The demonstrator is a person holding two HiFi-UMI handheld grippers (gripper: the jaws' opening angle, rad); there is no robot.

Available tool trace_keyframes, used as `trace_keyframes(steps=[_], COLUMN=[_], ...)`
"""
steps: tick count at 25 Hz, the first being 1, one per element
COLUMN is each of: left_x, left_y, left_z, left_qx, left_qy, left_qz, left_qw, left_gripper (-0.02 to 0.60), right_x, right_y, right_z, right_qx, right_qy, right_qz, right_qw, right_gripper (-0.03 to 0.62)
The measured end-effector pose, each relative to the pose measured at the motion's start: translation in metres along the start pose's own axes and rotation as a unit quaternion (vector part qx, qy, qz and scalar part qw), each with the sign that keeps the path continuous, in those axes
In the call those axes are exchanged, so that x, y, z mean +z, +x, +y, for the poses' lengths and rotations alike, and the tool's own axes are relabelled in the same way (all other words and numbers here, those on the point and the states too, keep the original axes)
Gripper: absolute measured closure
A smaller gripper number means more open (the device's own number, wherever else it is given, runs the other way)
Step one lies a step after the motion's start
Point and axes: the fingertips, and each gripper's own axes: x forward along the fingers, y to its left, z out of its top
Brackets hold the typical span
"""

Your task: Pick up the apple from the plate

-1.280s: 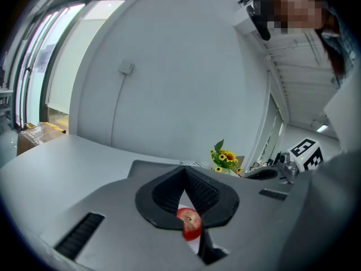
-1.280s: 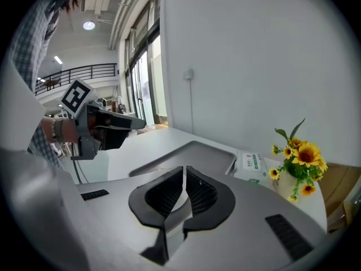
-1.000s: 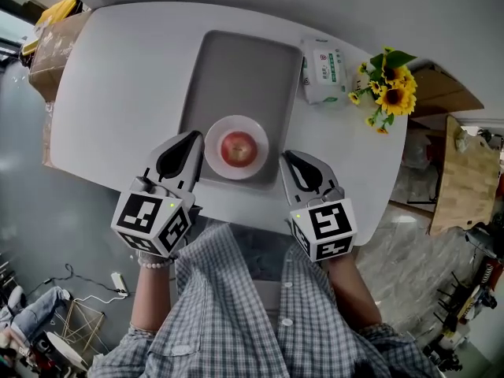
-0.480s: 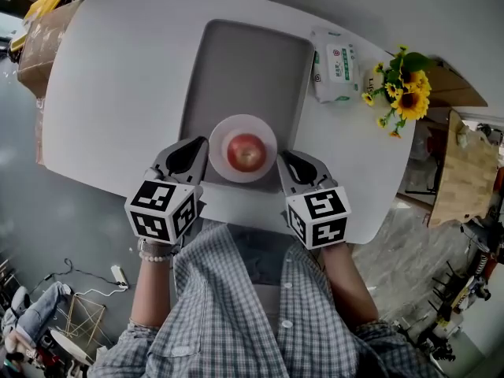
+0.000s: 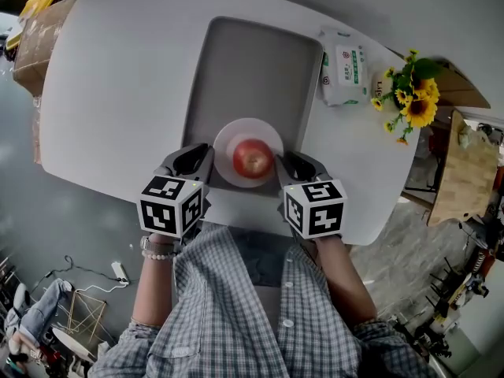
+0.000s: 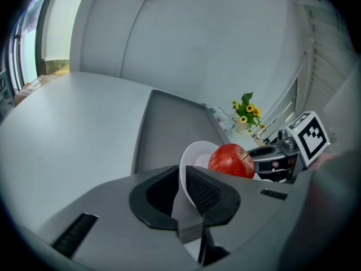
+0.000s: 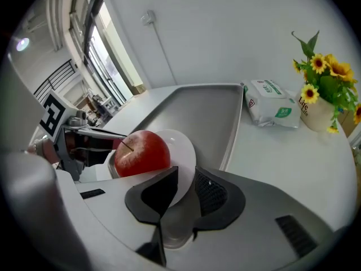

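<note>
**Head view.** White counter (image 5: 118, 77) carrying a grey tray (image 5: 252, 61). White plate (image 5: 236, 132) at the tray's near edge. Red apple (image 5: 253, 158) on the plate, at its middle. Left tool (image 5: 195, 157) at the plate's left rim, right tool (image 5: 298, 164) at its right rim; each with a marker cube at its near end. Pack of wipes (image 5: 346, 65) on the counter, right of the tray's far end. Sunflowers (image 5: 413, 101) further right, at the counter's edge.

**Left gripper view.** Left tool (image 6: 181, 176): jaws drawn close together, plate (image 6: 194, 154) rim gripped between them. Apple (image 6: 231, 161) just beyond the jaws, resting on the plate. Right tool's marker cube beyond the apple. Tray (image 6: 163, 123) stretching away, sunflowers (image 6: 246, 110) far right.

**Right gripper view.** Right tool (image 7: 186, 182): jaws close together, clamped on the plate (image 7: 183, 151) rim. Apple (image 7: 142, 153) to the left of the jaws, stalk up. Tray (image 7: 197, 112) beyond; pack of wipes (image 7: 272, 110) and sunflowers (image 7: 324, 78) to the right.
</note>
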Motion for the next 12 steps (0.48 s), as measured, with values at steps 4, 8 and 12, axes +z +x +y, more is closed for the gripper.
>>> trace_keyframes(steps=[4,8,12], left_x=[-0.009,-0.018,-0.024], left_y=[0.007,0.012,0.016], left_z=[0.001,0.002,0.001], left_qx=[-0.014,-0.014,-0.009], left_qy=[-0.013,-0.024,-0.020], left_qz=[0.023,0.048,0.071], left_qw=[0.9995,0.9984,0.9972], left_gripper=[0.499,0.497,0.497], right_x=[-0.004,-0.009,-0.012], right_y=[0.007,0.010,0.013], right_z=[-0.001,-0.001,0.005], right_qx=[0.003,0.006,0.017], right_qy=[0.019,0.043,0.066], right_qz=[0.020,0.035,0.042], right_qw=[1.000,0.998,0.997], right_gripper=[0.513,0.513,0.513])
